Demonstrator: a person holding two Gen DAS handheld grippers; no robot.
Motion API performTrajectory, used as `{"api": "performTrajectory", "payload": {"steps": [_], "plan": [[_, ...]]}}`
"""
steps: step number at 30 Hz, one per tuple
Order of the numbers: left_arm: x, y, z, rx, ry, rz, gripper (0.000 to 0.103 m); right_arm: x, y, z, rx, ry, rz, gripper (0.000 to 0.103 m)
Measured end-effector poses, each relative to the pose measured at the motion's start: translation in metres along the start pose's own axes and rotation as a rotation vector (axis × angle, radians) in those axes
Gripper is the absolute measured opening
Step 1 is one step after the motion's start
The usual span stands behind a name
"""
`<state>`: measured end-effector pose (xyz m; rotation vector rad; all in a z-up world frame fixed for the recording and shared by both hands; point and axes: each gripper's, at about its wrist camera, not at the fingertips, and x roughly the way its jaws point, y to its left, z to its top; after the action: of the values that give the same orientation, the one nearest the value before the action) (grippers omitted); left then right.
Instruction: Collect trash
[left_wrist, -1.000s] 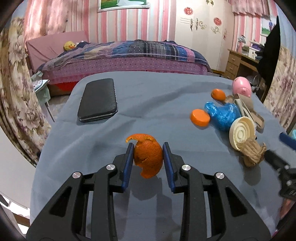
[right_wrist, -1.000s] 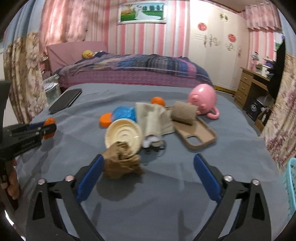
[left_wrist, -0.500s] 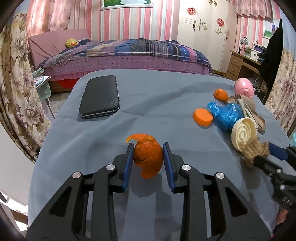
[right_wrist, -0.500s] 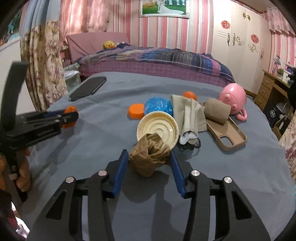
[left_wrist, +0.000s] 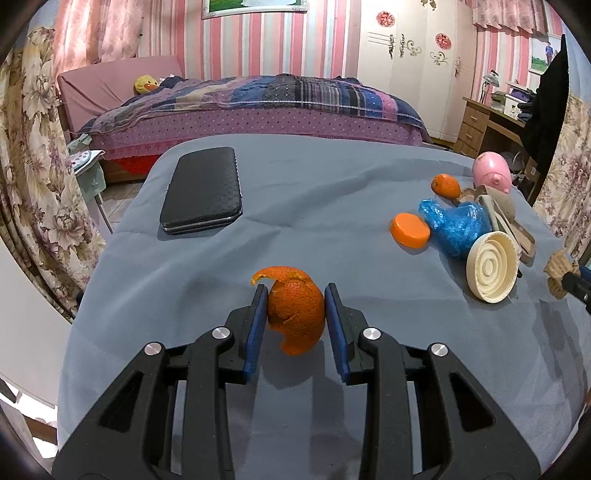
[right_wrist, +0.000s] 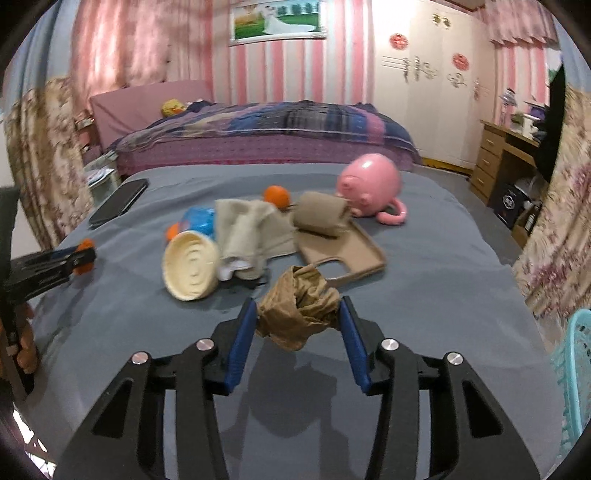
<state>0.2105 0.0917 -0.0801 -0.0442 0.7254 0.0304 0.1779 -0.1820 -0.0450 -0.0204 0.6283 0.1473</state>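
Both hands loaded now — the left gripper (left_wrist: 295, 317) is clamped on a curled piece of orange peel (left_wrist: 294, 312), lifted clear of the grey-blue cloth-covered table (left_wrist: 314, 192) toward its near left edge. The right gripper (right_wrist: 297, 319) pinches a crumpled brown paper wad (right_wrist: 298, 312) just above the cloth, near the cream ribbed round lid (right_wrist: 190, 266). My read: held aloft for carrying — a turquoise plastic basket (right_wrist: 574, 373) waits off the right edge.
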Motion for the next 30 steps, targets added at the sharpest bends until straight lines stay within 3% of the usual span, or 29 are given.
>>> {"api": "performTrajectory", "payload": {"steps": [5, 11, 20, 30], "plan": [[0.002, -0.001, 0.001, 0.006, 0.011, 0.011, 0.03, -0.003, -0.012, 0.003, 0.0, -0.015, -0.023, 0.046], [-0.003, -0.018, 0.0, 0.069, 0.005, 0.095, 0.03, -0.014, -0.024, 0.002, -0.008, -0.038, -0.055, 0.046], [-0.027, -0.049, 0.004, 0.037, -0.017, 0.029, 0.03, -0.036, -0.054, 0.003, 0.016, -0.068, -0.108, 0.046], [-0.061, -0.116, 0.02, 0.066, -0.099, -0.035, 0.03, -0.056, -0.089, -0.005, 0.02, -0.071, -0.168, 0.046]]}}
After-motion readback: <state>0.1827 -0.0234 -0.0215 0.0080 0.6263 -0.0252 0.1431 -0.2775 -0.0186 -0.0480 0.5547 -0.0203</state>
